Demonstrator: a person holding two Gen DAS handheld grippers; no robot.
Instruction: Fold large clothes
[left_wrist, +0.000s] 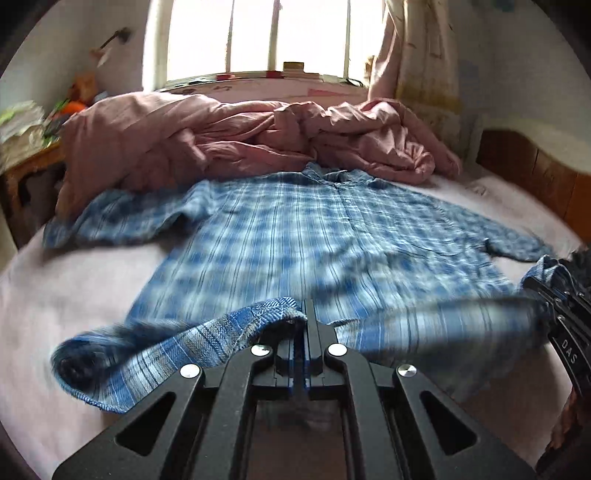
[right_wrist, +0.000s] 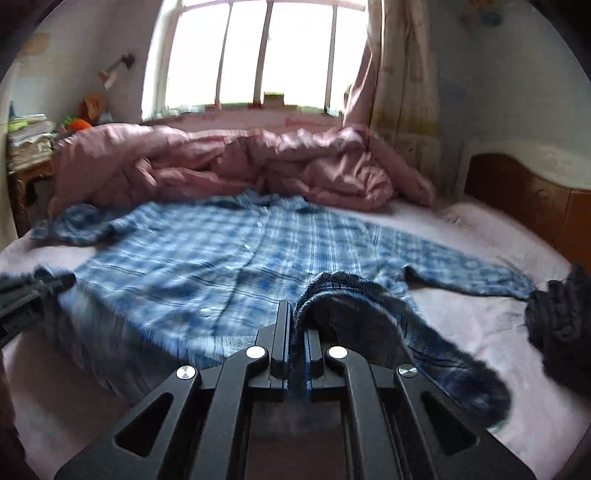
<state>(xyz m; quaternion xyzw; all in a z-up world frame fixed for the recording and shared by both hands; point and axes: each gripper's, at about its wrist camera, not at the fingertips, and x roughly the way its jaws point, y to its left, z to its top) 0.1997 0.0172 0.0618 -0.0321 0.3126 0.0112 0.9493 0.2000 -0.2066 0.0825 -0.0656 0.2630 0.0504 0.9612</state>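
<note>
Shirt (left_wrist: 295, 229) is blue plaid, lying buttoned-side up and mostly flat on the bed (left_wrist: 55, 295), collar at the far end, just against the pink quilt (left_wrist: 221, 136) heaped under the window (left_wrist: 288, 37). Sleeves are splayed to either side of the shirt body.

Left gripper (left_wrist: 306, 314): jaws closed on the shirt's near hem, with cloth pinched between the pads and a fold of hem draped off to the left. Right gripper (right_wrist: 295, 325): jaws also closed on the hem, at the other near corner, with a dark bunch of fabric bulging out to the right of the fingers. Each gripper shows at the edge of the other's view, so they hold the hem well apart.

Step, as I read it: the hem is grasped at both corners and raised off the bed, the start of the bottom-to-collar fold. Heavy motion blur on the cloth fits a lift in progress. No fold is laid yet.

Next move calls for:
- carry both corners toward the collar together, at level height, with the hem taut between them
- stop short of the quilt so the edge doesn't land on it
- sleeves aren't tucked in; likely they need folding onto the shirt body first, or they'll stick out of the bundle

Risk: the right-side grip looks bunched and may drop unevenly.
</note>
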